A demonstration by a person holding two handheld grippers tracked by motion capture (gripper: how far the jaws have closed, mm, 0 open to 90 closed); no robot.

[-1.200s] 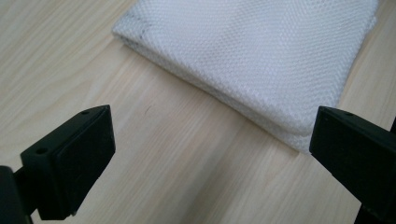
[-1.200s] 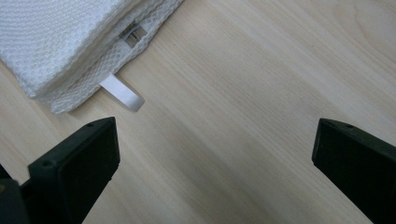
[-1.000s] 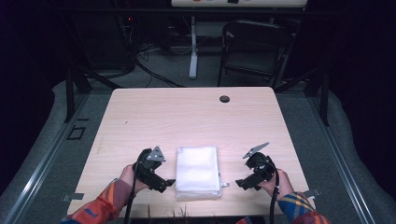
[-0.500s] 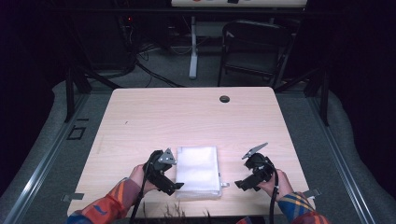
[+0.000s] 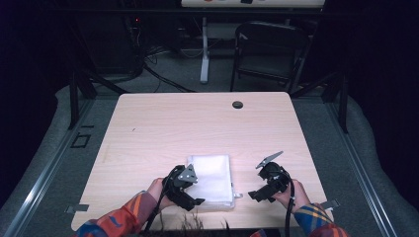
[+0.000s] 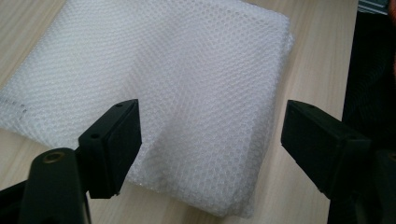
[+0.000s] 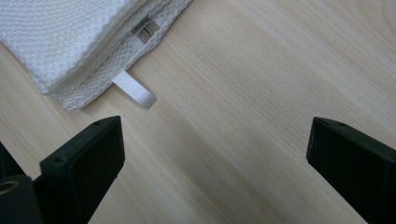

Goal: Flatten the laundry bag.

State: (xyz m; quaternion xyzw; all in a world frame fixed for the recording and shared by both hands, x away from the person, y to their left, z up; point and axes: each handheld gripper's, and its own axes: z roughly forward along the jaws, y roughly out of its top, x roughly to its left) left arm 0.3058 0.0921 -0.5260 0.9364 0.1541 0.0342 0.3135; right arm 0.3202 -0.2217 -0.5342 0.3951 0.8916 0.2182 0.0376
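A folded white mesh bag lies flat near the table's front edge. My left gripper reaches over its near left corner. In the left gripper view the mesh bag lies between the two black jaws of that gripper. The jaws have just been closing, and the pads stand apart from the mesh. My right gripper stands open to the right of the bag. In its own view the right gripper has bare wood between the jaws, with the bag's corner and a white loop tab ahead of it.
The light wooden table has a dark cable hole near its far edge. A black chair and a white stand are on the floor behind it. The table's front edge lies close under both hands.
My left gripper has moved right, from beside the bag onto its near left corner. The right gripper and the bag have stayed put.
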